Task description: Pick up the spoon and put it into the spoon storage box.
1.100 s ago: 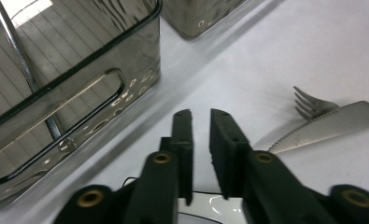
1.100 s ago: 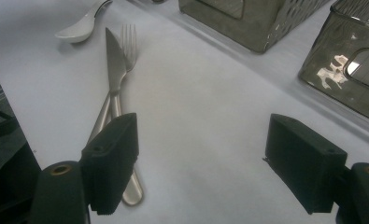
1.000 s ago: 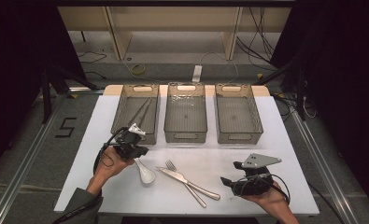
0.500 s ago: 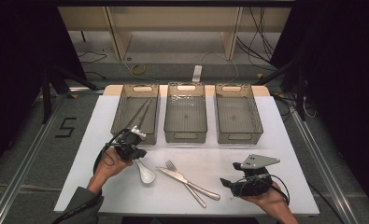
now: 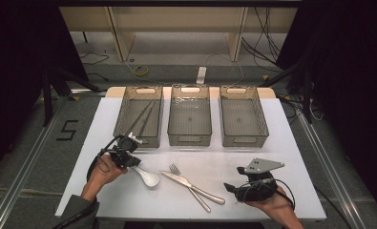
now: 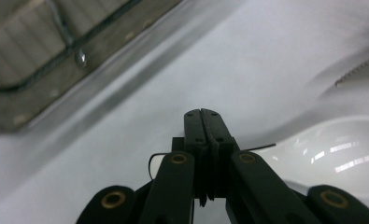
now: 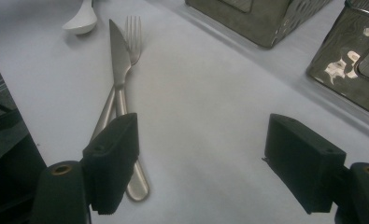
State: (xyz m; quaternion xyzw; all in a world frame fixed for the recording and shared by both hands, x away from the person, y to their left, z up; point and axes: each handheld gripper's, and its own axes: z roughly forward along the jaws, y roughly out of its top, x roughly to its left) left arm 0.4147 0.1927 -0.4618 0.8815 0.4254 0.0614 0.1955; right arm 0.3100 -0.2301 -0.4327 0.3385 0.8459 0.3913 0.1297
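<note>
A white spoon (image 5: pixel 150 179) lies on the white table near its front left. My left gripper (image 5: pixel 134 160) sits just above the spoon's handle end, jaws pressed shut. In the left gripper view the spoon's bowl (image 6: pixel 331 158) lies just right of the shut gripper (image 6: pixel 202 116), and I see nothing between the jaws. A steel knife (image 5: pixel 195 187) and fork (image 5: pixel 183 183) lie crossed at the front middle. My right gripper (image 5: pixel 231 188) rests at the front right, open and pointing at them. Its left jaw stands beside the knife (image 7: pixel 119 60) handle, with the fork (image 7: pixel 134 32) behind.
Three wire-mesh bins stand in a row at the back: left (image 5: pixel 124 107), middle (image 5: pixel 190 140) and right (image 5: pixel 260 114). The left bin holds long thin metal utensils (image 5: pixel 145 114). Its wall (image 6: pixel 42 70) is close to my left gripper. The table's front edge runs just below both hands.
My left gripper has slid slightly toward the person and the spoon's handle. The right gripper, knife and fork have not moved.
</note>
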